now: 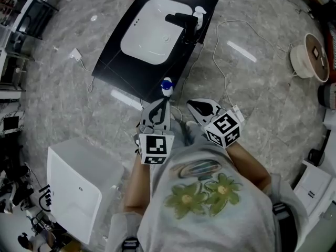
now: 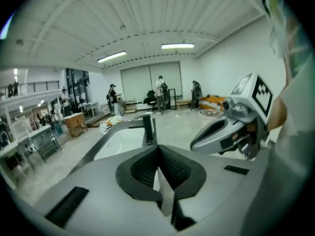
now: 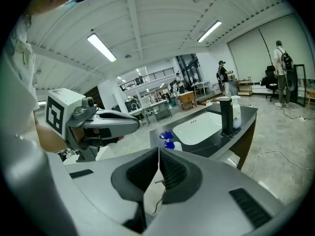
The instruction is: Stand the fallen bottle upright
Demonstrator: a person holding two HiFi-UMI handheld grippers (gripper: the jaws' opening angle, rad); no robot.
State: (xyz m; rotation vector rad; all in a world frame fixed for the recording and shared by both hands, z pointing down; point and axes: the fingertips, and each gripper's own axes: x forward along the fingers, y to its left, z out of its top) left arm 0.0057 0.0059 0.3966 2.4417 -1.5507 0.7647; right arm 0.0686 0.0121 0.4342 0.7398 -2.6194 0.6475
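Head view: the blue-capped bottle [image 1: 167, 85] is seen at the black counter's [image 1: 110, 67] near edge, its body hidden behind the left gripper [image 1: 164, 101]. Left gripper view: the jaws are pressed together, empty. Right gripper view: the right gripper's [image 3: 158, 154] jaws are likewise closed on nothing, and only the bottle's top is shown.

Big industrial hall, test-lab sort. Ribbed white ceiling [image 2: 162, 14] with strip lights [image 2: 177, 46], polished stone floor [image 1: 252, 88]. Free-standing black bench [image 1: 113, 67] with white basin [image 1: 149, 33], top of frame. Worktables [image 3: 152, 109], mezzanine railing [image 3: 157, 75], people [image 2: 160, 90] standing far back.
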